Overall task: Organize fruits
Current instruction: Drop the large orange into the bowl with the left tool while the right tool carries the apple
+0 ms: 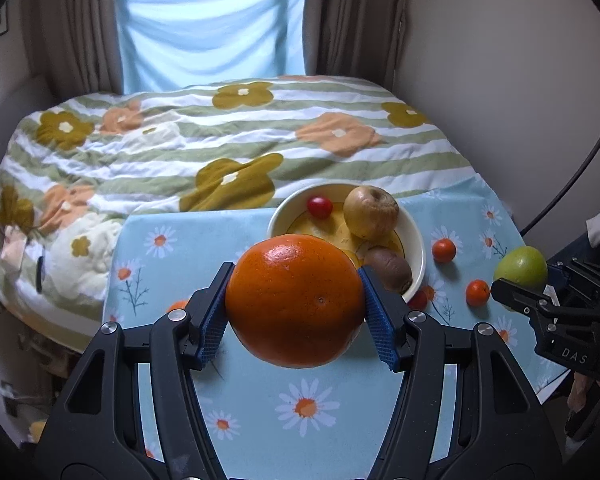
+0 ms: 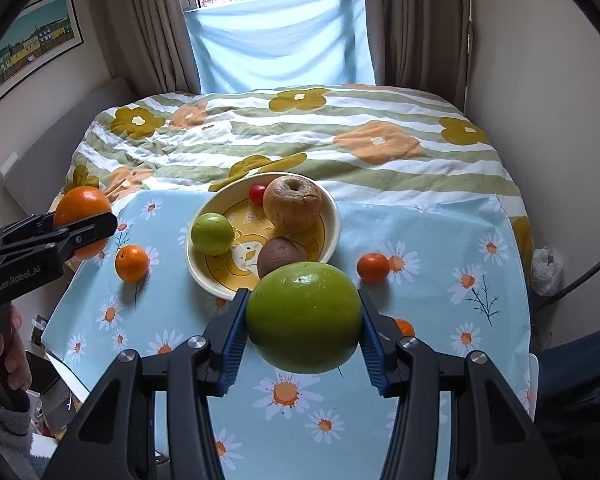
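The bed (image 2: 300, 140), under a striped floral quilt, fills the far half of both views. Against its near edge stands the table (image 2: 440, 240), covered in a pale blue daisy cloth.

At the table's far edge sits the bowl (image 2: 332, 216), cream with a yellow cartoon centre. It holds a wrinkled brown apple (image 2: 292, 204), a kiwi (image 2: 278, 258), a small green fruit (image 2: 213, 234) and a cherry tomato (image 2: 257, 194).

The left gripper (image 1: 296, 312) has its jaws clamped on a large orange (image 1: 296, 304), held above the cloth just in front of the bowl. The right gripper (image 2: 303, 324) has its jaws clamped on a large green apple (image 2: 303, 316), likewise raised near the bowl's near rim.

Loose fruit remains on the cloth: a small orange (image 2: 132, 263) left of the bowl, a tangerine (image 2: 373, 267) to its right, and another (image 2: 405, 327) partly hidden behind the right gripper. The left wrist view shows further small fruit right of the bowl; the exact count cannot be settled.

Judgement: the step in hand is carrying both held fruits to the bowl. The bowl is already crowded, so each release calls for a free spot inside the rim, low and gentle, and probably one gripper at a time to avoid the two meeting.
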`<state>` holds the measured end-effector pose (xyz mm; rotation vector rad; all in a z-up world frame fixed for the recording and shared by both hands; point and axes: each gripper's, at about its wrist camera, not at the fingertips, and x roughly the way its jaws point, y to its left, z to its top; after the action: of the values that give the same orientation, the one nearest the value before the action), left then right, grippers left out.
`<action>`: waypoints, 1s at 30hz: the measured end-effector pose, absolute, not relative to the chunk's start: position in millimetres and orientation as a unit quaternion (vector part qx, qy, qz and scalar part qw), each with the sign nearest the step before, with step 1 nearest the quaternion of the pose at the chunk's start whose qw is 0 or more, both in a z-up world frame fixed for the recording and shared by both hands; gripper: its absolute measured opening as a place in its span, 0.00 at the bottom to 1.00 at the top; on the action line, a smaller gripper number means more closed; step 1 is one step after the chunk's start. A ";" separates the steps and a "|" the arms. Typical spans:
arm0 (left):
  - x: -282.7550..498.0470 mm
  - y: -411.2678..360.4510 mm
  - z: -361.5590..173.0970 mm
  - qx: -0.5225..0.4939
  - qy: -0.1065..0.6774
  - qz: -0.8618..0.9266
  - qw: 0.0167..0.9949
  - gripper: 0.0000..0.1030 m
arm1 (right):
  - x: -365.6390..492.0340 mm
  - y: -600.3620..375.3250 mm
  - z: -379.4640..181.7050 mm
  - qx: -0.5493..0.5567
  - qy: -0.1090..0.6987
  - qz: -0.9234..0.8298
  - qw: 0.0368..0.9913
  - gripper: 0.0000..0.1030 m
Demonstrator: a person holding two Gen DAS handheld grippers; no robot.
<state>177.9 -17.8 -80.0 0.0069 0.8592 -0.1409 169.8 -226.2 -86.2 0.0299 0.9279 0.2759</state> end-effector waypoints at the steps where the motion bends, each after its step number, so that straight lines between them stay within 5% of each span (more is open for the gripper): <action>1: 185.5 -16.3 -81.7 0.004 0.418 -0.072 0.905 0.64 | 173.7 -222.2 -87.0 0.014 0.448 0.133 0.884 0.46; 30: 342.0 -37.6 -172.6 0.074 0.490 -0.183 0.849 0.64 | 259.9 -189.0 -130.0 0.048 0.488 0.061 0.869 0.46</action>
<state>342.0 -37.6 -172.6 0.1556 1.0314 -0.3860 259.9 -189.0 -130.0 0.1008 1.0218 0.1267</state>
